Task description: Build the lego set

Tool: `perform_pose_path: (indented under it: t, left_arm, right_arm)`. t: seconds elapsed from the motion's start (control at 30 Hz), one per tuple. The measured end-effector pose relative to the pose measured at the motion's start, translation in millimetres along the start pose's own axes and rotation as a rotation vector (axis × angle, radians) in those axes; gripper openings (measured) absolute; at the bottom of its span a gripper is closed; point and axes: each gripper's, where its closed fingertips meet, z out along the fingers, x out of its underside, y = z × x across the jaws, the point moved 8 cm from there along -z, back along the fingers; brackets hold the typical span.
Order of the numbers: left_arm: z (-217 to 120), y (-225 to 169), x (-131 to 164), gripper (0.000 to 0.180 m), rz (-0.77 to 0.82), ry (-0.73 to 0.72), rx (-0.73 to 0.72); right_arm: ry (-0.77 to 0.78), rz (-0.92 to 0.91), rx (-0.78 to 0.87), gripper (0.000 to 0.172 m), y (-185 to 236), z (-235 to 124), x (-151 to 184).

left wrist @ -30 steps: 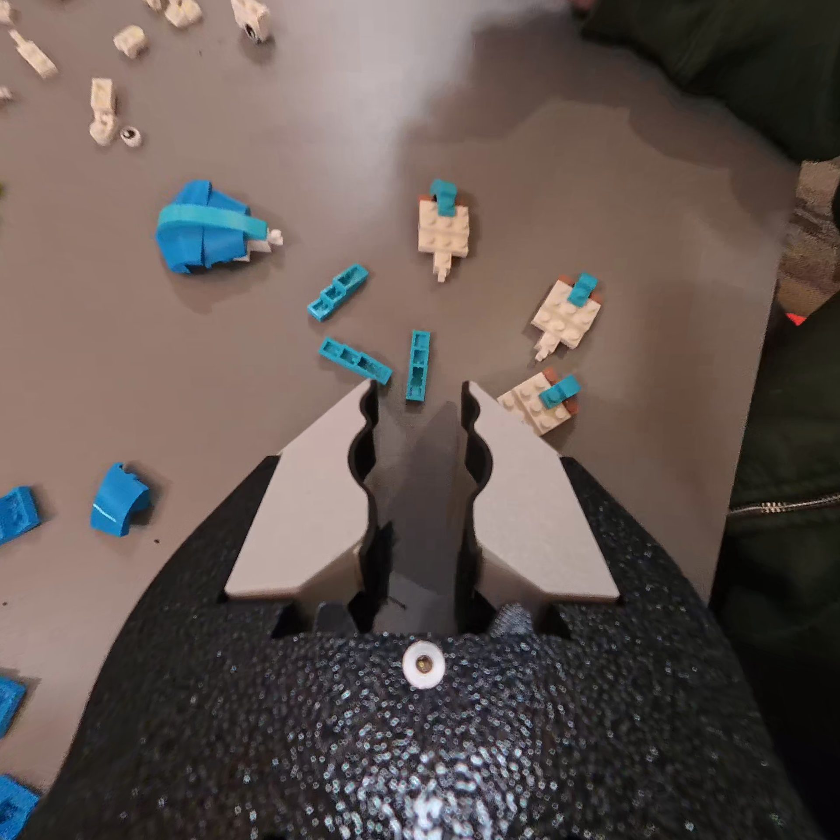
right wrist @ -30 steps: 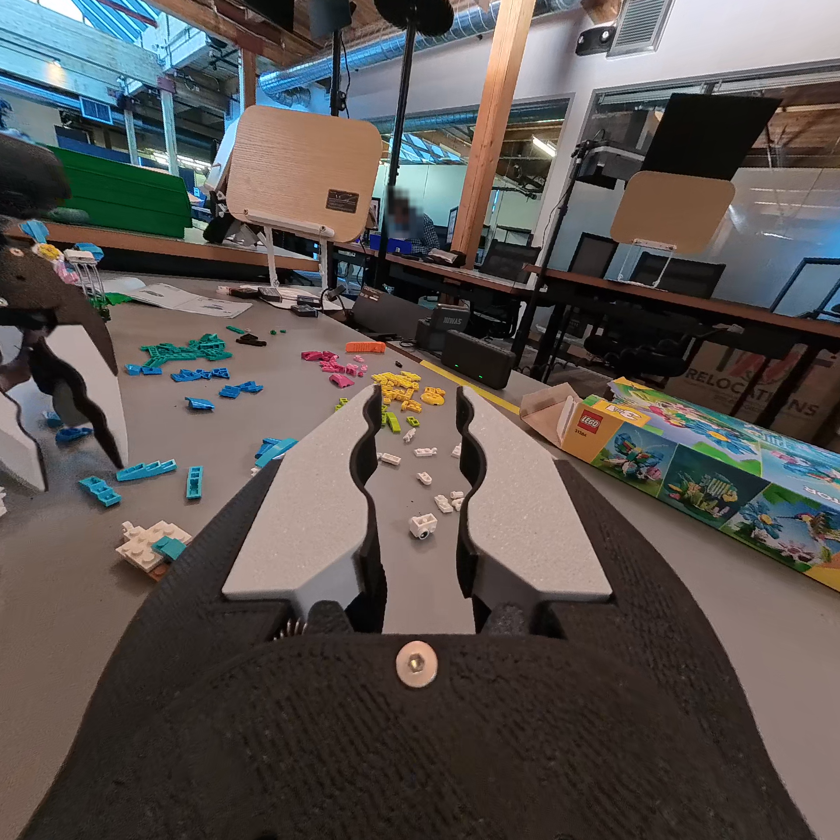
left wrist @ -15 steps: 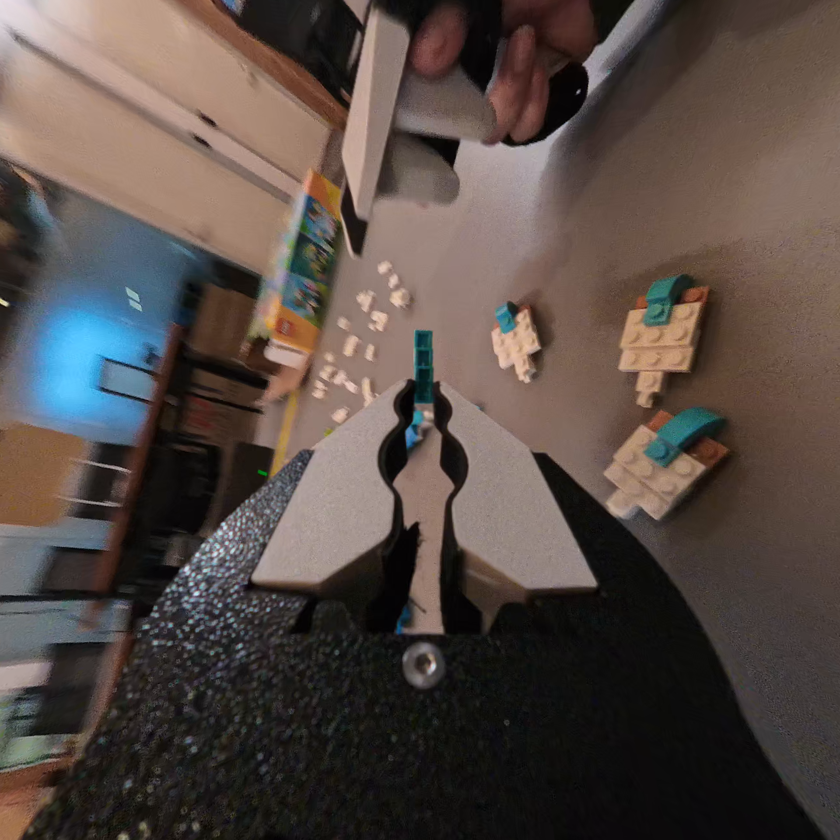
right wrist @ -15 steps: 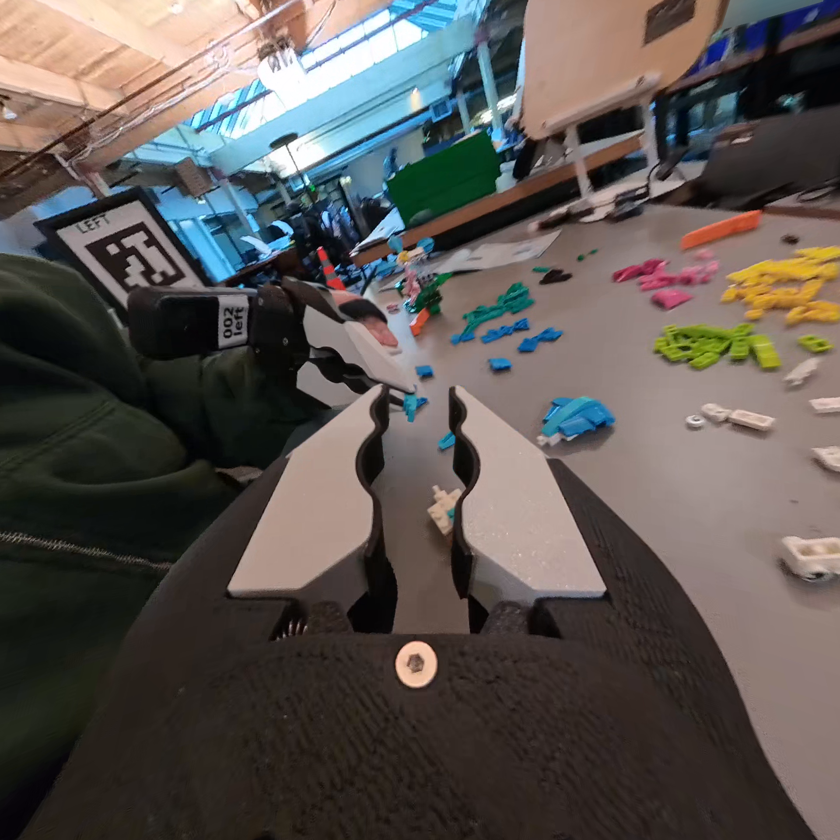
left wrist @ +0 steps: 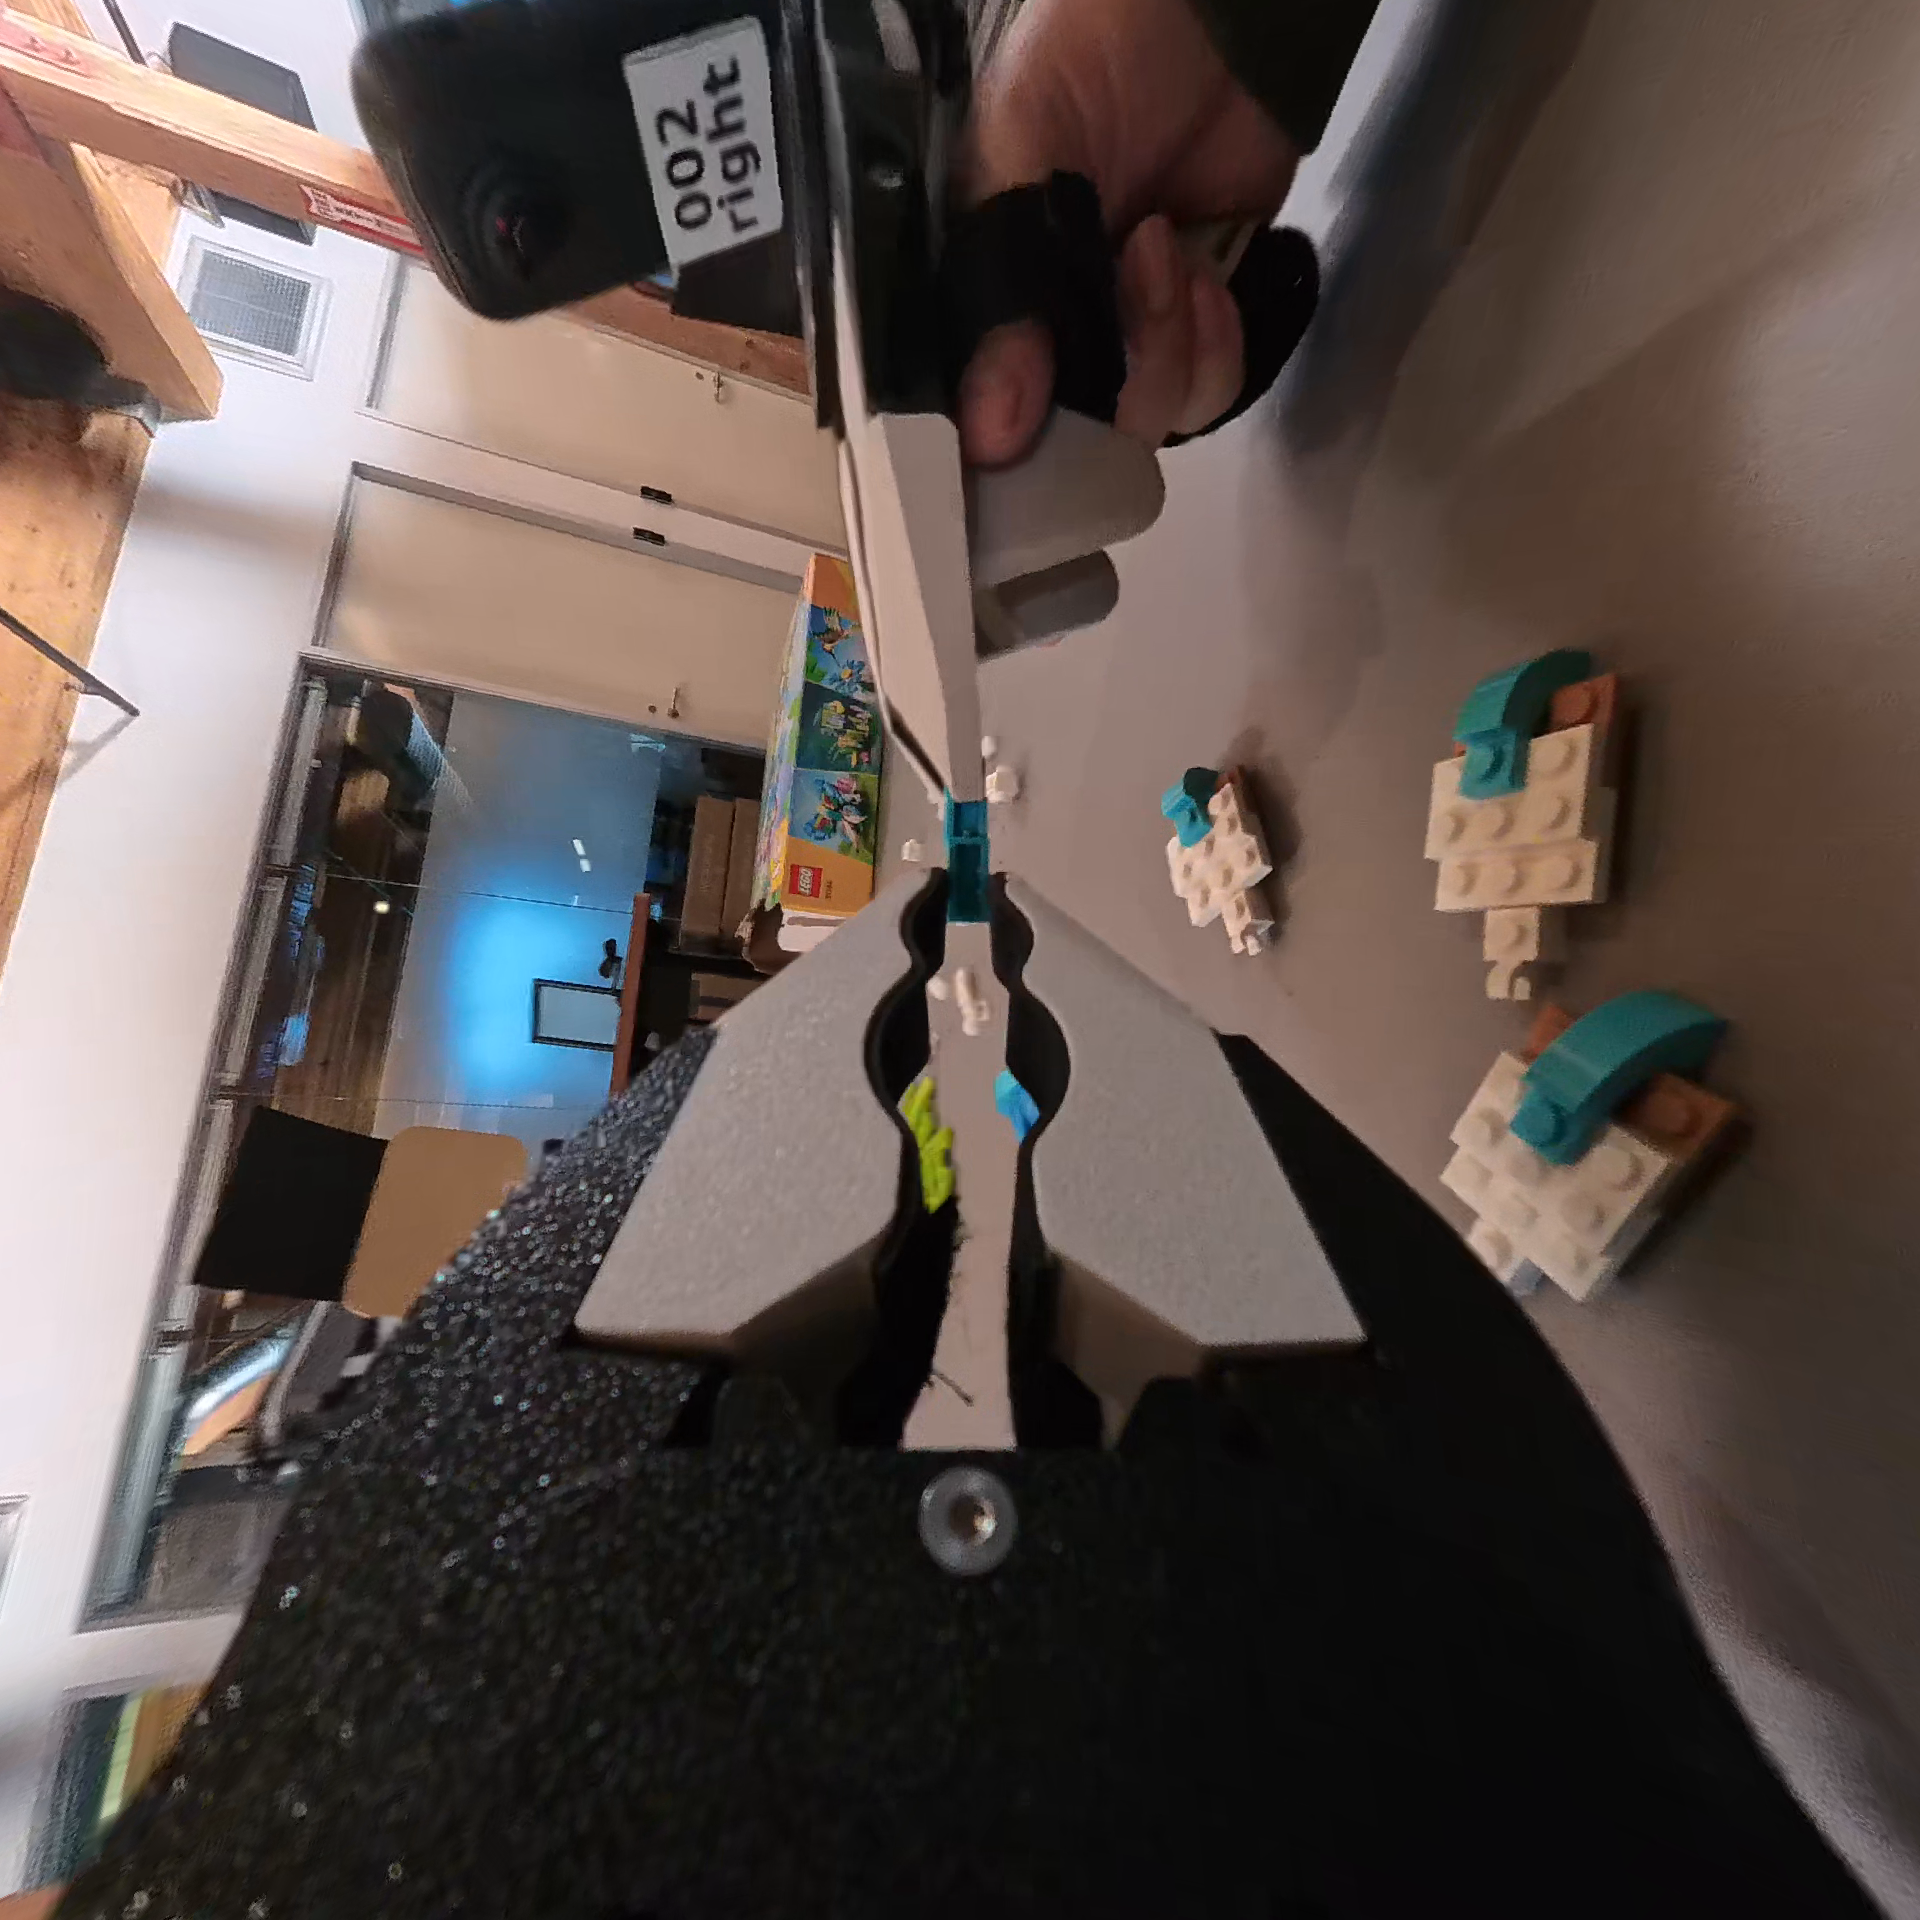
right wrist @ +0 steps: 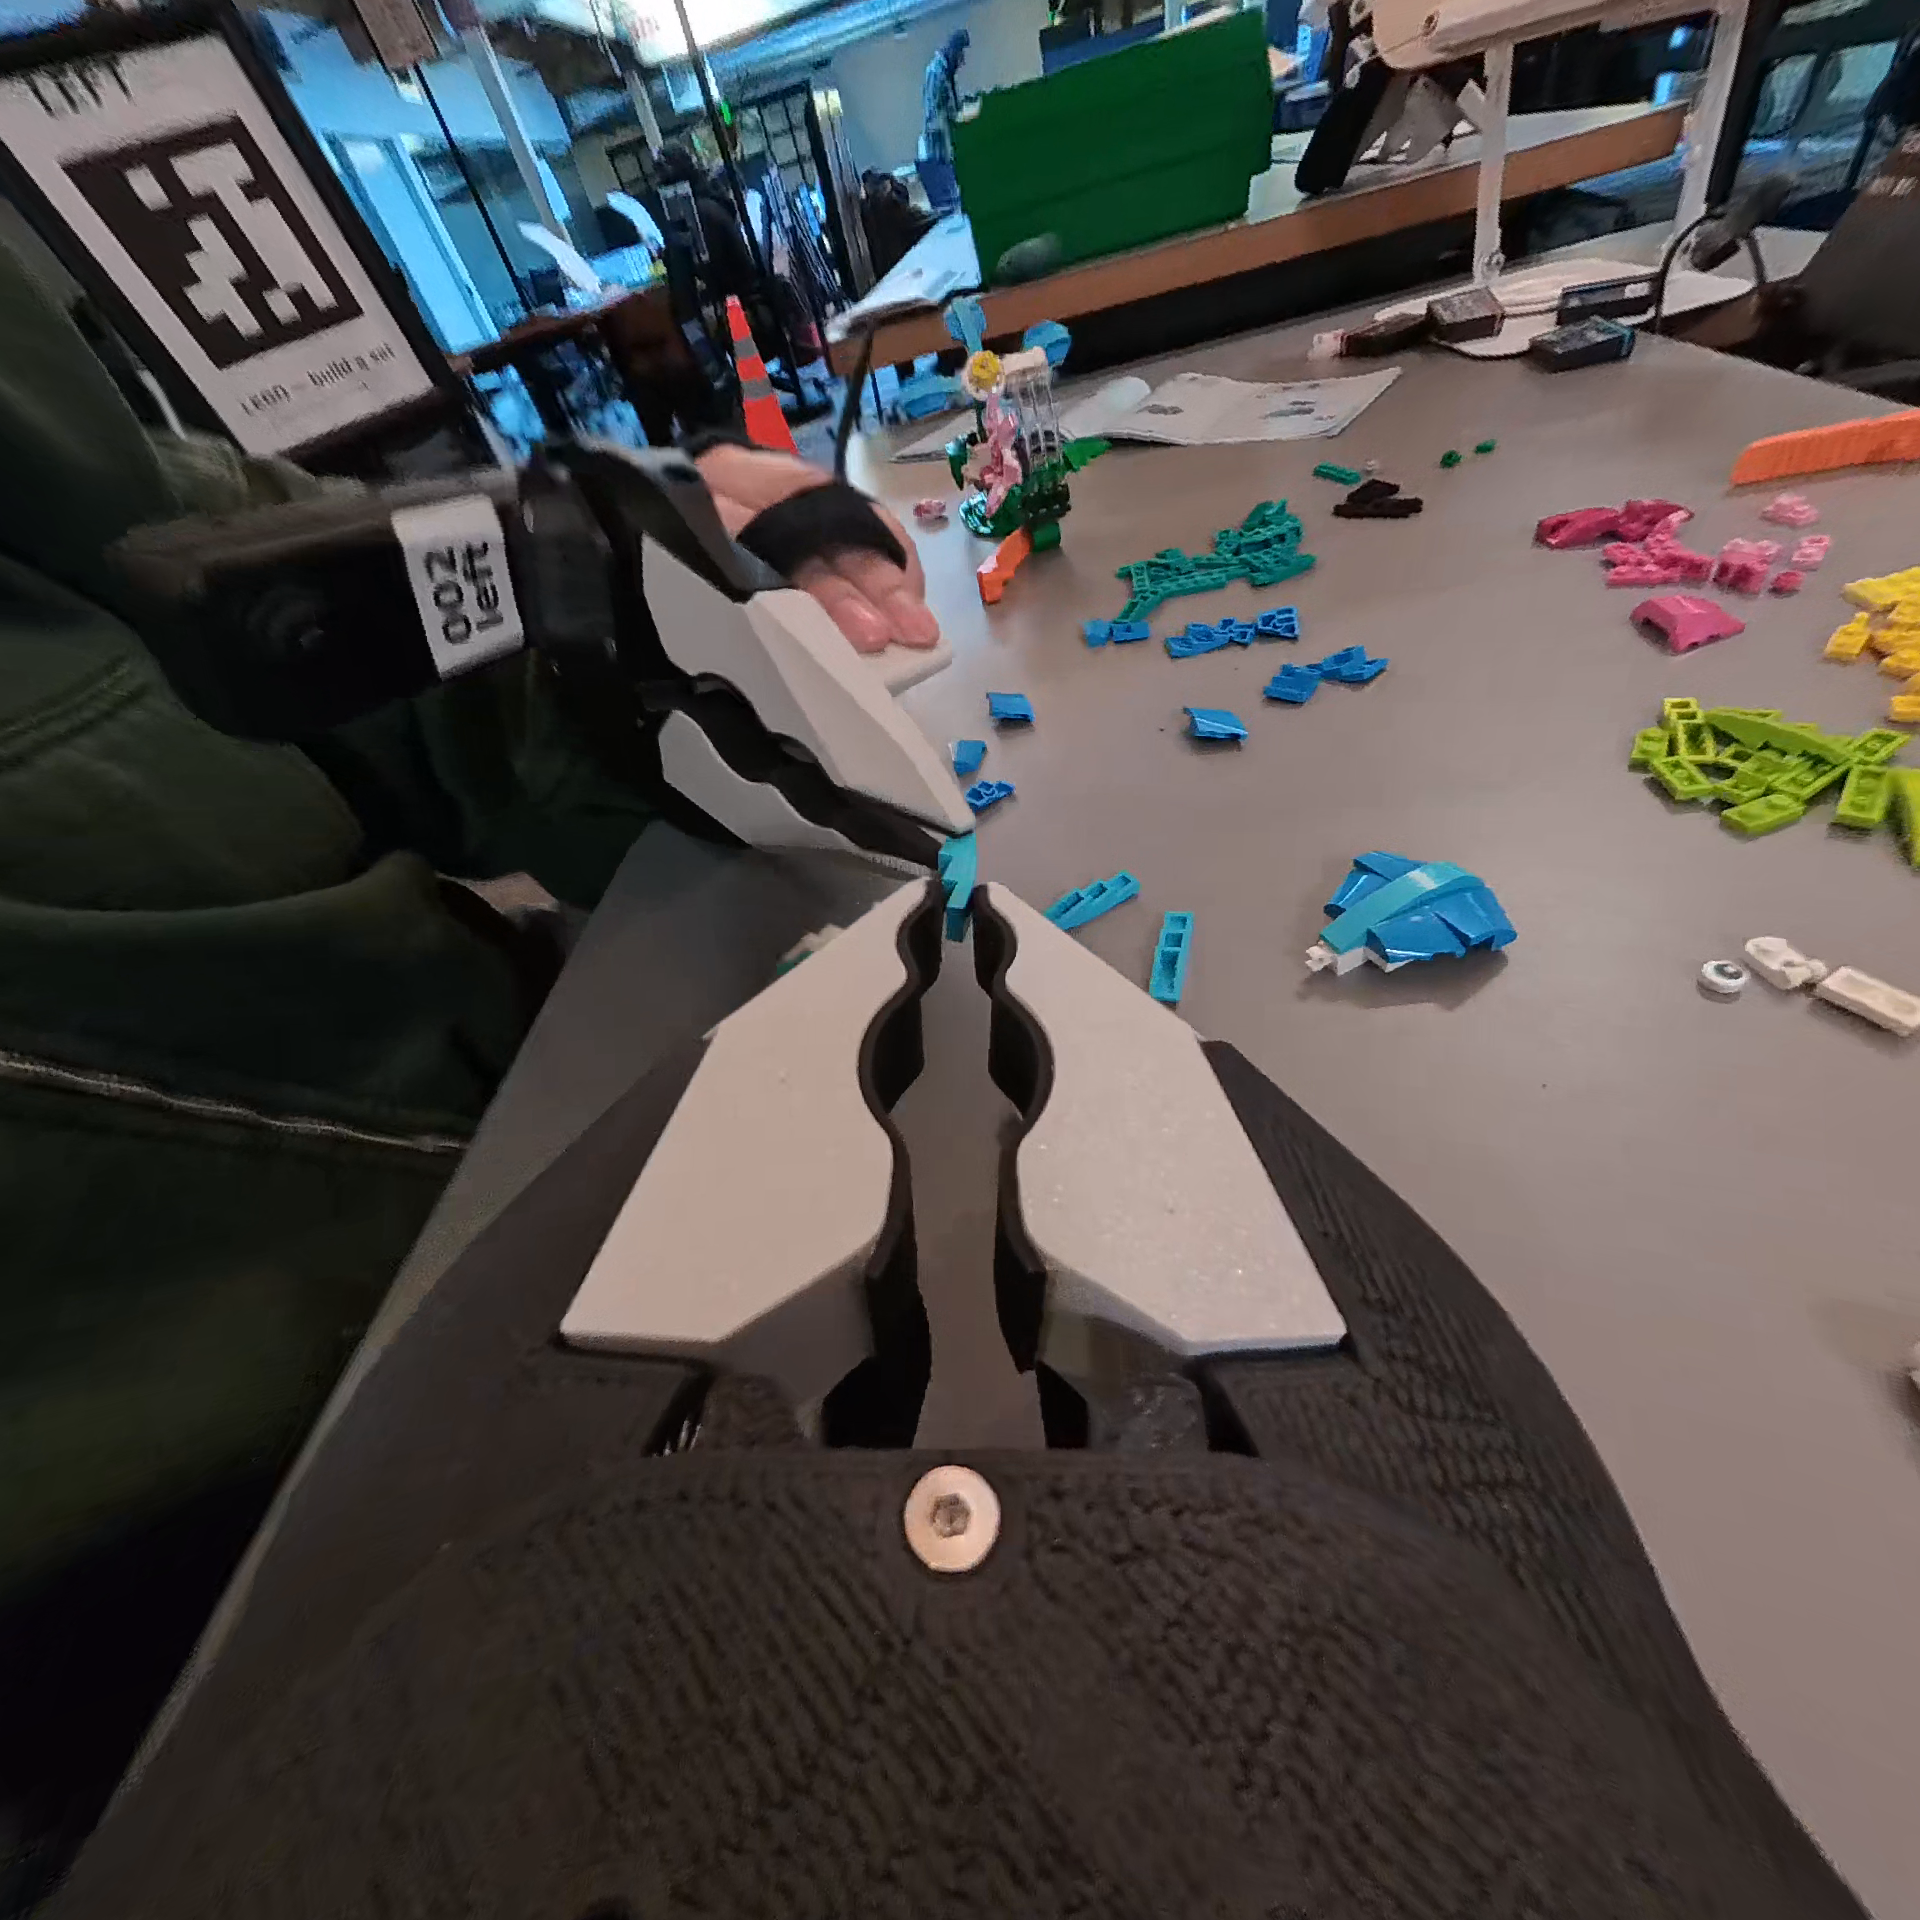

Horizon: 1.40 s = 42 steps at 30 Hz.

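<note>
Teal narrow plastic brick plate (left wrist: 967, 864) sits at frame centre above the grey table (left wrist: 1558, 520), clamped at both ends: left gripper (left wrist: 966, 902) pinches its near end, right gripper (right wrist: 958, 914) closes on the other. White-and-teal brick assemblies (left wrist: 1517, 821) lie at right of the left wrist view.

Each wrist camera looks forward along its own tool, close above the tabletop (right wrist: 1455, 1143); the left view is rolled sideways, and both share the teal plate (left wrist: 966, 862) between the tips
</note>
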Motion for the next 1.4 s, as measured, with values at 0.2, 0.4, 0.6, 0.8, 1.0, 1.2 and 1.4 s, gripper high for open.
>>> perform_pose_path:
  t: [0.2, 0.4, 0.6, 0.8, 1.0, 1.2, 1.4]
  left_arm:
    - [-14.5, 4.7, 19.7, 0.021, -0.463, -0.038, 0.319]
    - [-21.8, 14.9, 36.0, 0.039, -1.05, -0.185, 0.597]
    - [-4.8, 3.5, 27.8, 0.036, -1.325, -0.252, 0.902]
    - [-4.8, 4.4, 29.0, 0.009, -1.37, -0.334, 0.929]
    - [-18.3, 7.4, 40.5, 0.007, -1.21, -0.247, 0.752]
    - [-54.5, 14.0, 53.1, 0.007, -0.98, -0.106, 0.589]
    - [-69.0, 9.4, 58.2, 0.007, -0.956, -0.15, 0.582]
  right_arm:
    - [0.148, -0.186, 0.117, 0.005, -1.5, -0.1, 8.4]
    - [0.198, -0.645, 0.096, 0.005, 28.6, 13.8, 11.7]
    - [0.131, -0.785, 0.055, 0.005, 44.5, 19.4, 9.4]
    - [0.112, -0.823, 0.055, 0.005, 48.5, 20.5, 8.0]
    - [0.165, -0.413, 0.1, 0.042, 39.5, 32.0, 2.4]
    - [0.385, 0.026, 0.181, 0.05, 66.8, 63.6, 19.1]
    - [0.528, -0.019, 0.408, 0.048, 82.2, 80.3, 23.7]
